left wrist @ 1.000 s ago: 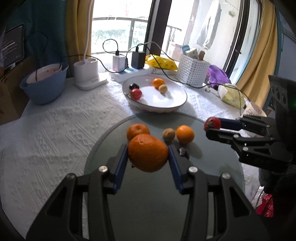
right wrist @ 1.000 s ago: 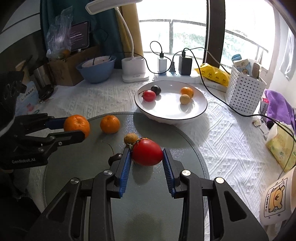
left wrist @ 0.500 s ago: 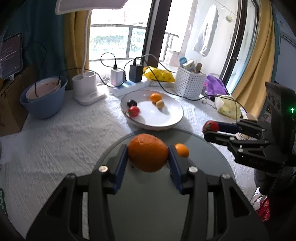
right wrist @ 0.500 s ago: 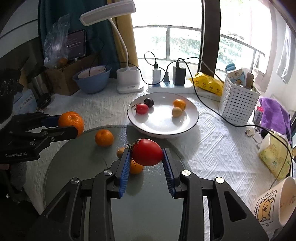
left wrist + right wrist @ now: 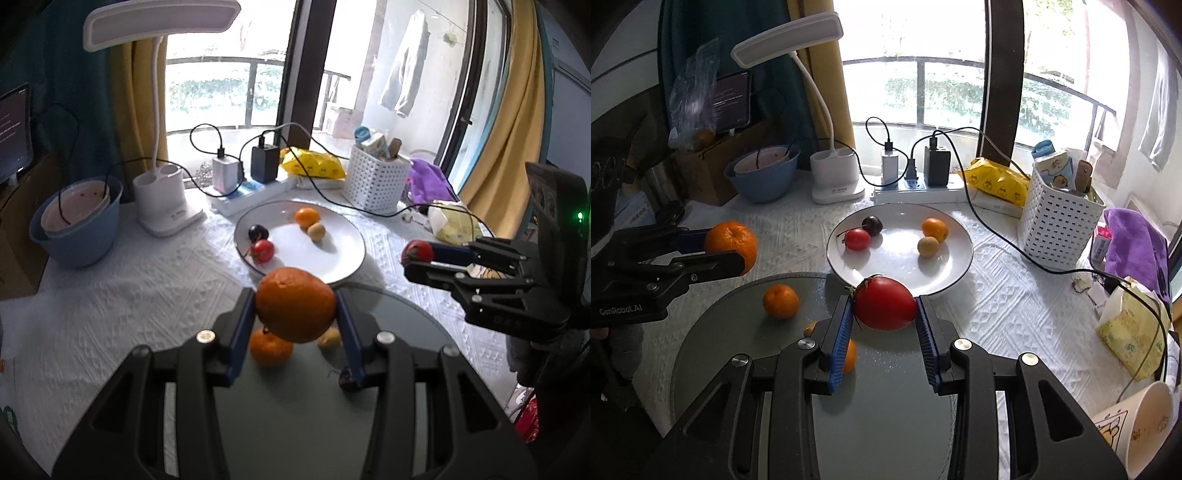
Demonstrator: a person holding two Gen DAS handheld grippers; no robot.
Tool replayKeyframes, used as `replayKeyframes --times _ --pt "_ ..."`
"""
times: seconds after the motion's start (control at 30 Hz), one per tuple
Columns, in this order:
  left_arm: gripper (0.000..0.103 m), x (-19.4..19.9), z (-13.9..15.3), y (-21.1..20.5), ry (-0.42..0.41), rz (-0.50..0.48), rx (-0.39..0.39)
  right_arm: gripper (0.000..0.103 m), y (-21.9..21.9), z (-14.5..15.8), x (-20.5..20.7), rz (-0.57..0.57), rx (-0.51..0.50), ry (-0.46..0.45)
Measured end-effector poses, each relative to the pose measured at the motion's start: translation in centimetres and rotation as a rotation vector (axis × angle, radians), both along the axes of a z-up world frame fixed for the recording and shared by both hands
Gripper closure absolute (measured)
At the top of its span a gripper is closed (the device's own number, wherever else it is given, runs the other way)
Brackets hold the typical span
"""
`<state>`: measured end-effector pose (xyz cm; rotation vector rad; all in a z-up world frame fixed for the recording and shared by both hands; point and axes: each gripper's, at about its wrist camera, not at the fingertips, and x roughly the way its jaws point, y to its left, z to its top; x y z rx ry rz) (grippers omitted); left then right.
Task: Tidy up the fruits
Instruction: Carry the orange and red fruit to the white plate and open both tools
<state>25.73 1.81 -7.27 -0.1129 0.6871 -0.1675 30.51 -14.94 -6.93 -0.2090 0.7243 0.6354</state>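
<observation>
While both fruits are carried above the desk, the left gripper [image 5: 296,317] is seen pinching a large orange [image 5: 295,304] between its blue pads, raised over the far edge of the round grey mat [image 5: 713,332]. Beneath it, on that mat, a smaller orange [image 5: 269,349] and a small tan fruit [image 5: 330,338] are left waiting, with a dark fruit [image 5: 347,378] partly hidden by the right finger. Beyond the mat's far edge the white plate [image 5: 956,273] is set, already bearing a red tomato [image 5: 857,239] and a dark plum [image 5: 872,225] on its left side, a small orange [image 5: 935,229] and a tan fruit [image 5: 928,246] on its right. Further right, the right gripper [image 5: 884,314] is pressed onto a large tomato [image 5: 884,308], held just short of the plate's near rim. The step in hand is judged to be delivery to the plate. It is best done one fruit at a time, so that the two tools are not crossed: each fruit should be lowered onto the bare centre until it rests, and only then released, since round fruit dropped from height is likely to roll. The tomato should be squeezed no harder than needed, and the cable [image 5: 1008,240] by the plate's right rim avoided.
</observation>
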Motion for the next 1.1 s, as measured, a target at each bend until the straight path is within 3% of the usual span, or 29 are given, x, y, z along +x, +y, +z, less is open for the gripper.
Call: replayKeyframes --times 0.57,0.93,1.1 --pt "0.058 5.6 0.3 -0.2 -0.016 -0.060 0.026 0.066 -0.3 -0.7 4.3 -0.030 -0.003 0.016" --pt "0.058 11.1 -1.6 -0.6 0.033 -0.093 -0.006 0.066 1.0 -0.4 9.0 -0.032 -0.044 -0.012" --pt "0.058 14.2 -2.5 -1.2 0.052 -0.096 0.043 0.066 1.7 -1.0 11.1 -0.036 -0.059 -0.012"
